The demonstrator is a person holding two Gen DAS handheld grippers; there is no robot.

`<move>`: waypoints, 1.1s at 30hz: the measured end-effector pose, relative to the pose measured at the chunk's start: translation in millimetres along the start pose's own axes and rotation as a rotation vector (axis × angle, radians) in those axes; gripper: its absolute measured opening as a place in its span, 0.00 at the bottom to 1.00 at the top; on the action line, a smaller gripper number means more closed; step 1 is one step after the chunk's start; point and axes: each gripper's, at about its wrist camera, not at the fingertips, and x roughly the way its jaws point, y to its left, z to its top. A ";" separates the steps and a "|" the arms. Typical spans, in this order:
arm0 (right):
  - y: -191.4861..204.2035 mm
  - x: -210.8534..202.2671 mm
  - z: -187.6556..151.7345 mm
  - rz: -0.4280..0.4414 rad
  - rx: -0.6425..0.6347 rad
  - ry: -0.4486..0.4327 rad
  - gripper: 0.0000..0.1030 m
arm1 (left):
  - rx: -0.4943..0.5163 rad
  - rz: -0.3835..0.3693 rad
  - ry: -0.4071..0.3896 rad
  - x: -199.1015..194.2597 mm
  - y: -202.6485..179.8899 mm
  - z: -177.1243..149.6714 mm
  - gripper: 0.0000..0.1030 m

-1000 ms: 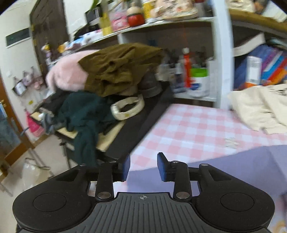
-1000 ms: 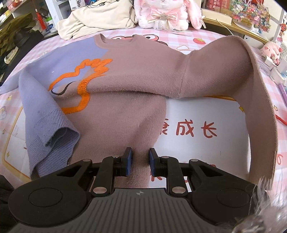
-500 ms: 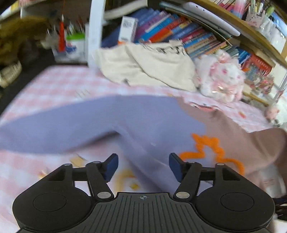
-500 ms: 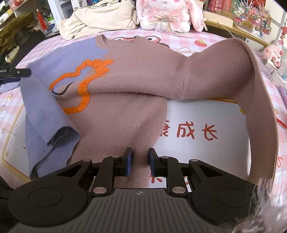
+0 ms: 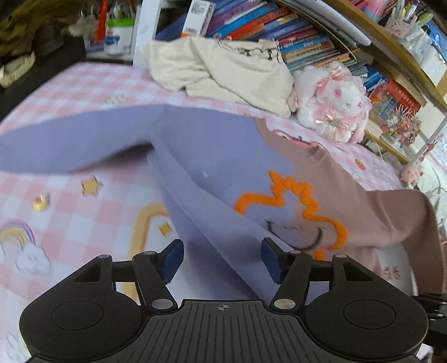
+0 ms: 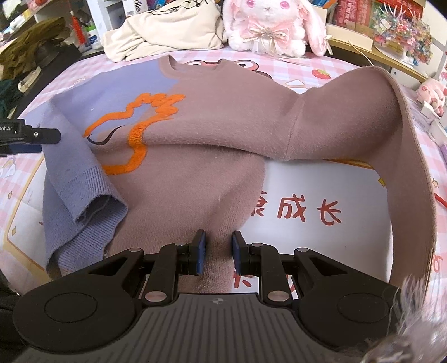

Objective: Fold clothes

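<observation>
Just one sweater point(image 6: 218, 117), two grippers: left gripper point(image 5: 222, 261), right gripper point(image 6: 218, 252).

Plush rabbit point(image 6: 269, 23), cream garment point(image 6: 167, 30) block far edge.

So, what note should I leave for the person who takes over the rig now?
Left gripper: open, jaws just narrowed slightly, over the sweater's lavender side, not pinching.
Right gripper: shut on its mauve lower part.
Sweater lies face up on the checked tablecloth; lavender sleeve already bent inward.
To do: fold mauve sleeve, then body.
</observation>
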 end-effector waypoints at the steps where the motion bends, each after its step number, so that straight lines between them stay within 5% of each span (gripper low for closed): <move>1: -0.1 0.0 -0.1 0.002 -0.006 0.000 0.19 | -0.012 -0.007 0.009 -0.4 -2.0 -1.9 0.58; 4: -1.3 -0.3 -0.5 0.011 -0.021 -0.003 0.19 | -0.043 -0.041 0.020 -2.6 -7.9 -5.5 0.57; 8: -3.2 -1.0 -1.4 0.023 -0.040 -0.007 0.19 | -0.143 -0.112 0.067 3.6 -7.3 -10.7 0.38; 12: -4.0 -1.6 -2.1 0.034 -0.060 -0.012 0.19 | -0.263 -0.157 0.116 13.5 -2.4 -18.4 0.33; 13: -4.1 -1.7 -2.4 0.036 -0.065 -0.013 0.19 | -0.292 -0.166 0.115 13.9 -0.3 -20.3 0.25; 14: -4.1 -1.9 -2.7 0.038 -0.069 -0.014 0.19 | -0.327 -0.190 0.106 11.9 3.1 -21.4 0.06; 19: -6.3 -1.8 -1.5 0.056 -0.085 -0.008 0.19 | -0.404 -0.263 0.025 -22.9 25.7 -25.4 0.03; 23: -7.7 -2.0 -1.5 0.069 -0.098 -0.008 0.19 | -0.378 -0.113 -0.045 -72.5 61.0 -32.2 0.03; 25: -8.8 -1.9 -1.3 0.076 -0.101 -0.006 0.19 | -0.342 0.011 -0.015 -84.6 78.9 -36.8 0.03; 30: -10.2 -1.5 1.1 0.083 -0.108 0.005 0.19 | -0.020 0.360 0.096 -75.0 67.8 -41.1 0.09; 33: -10.9 -0.6 2.8 0.088 -0.114 0.010 0.18 | 0.157 0.476 0.041 -67.9 43.0 -37.4 0.12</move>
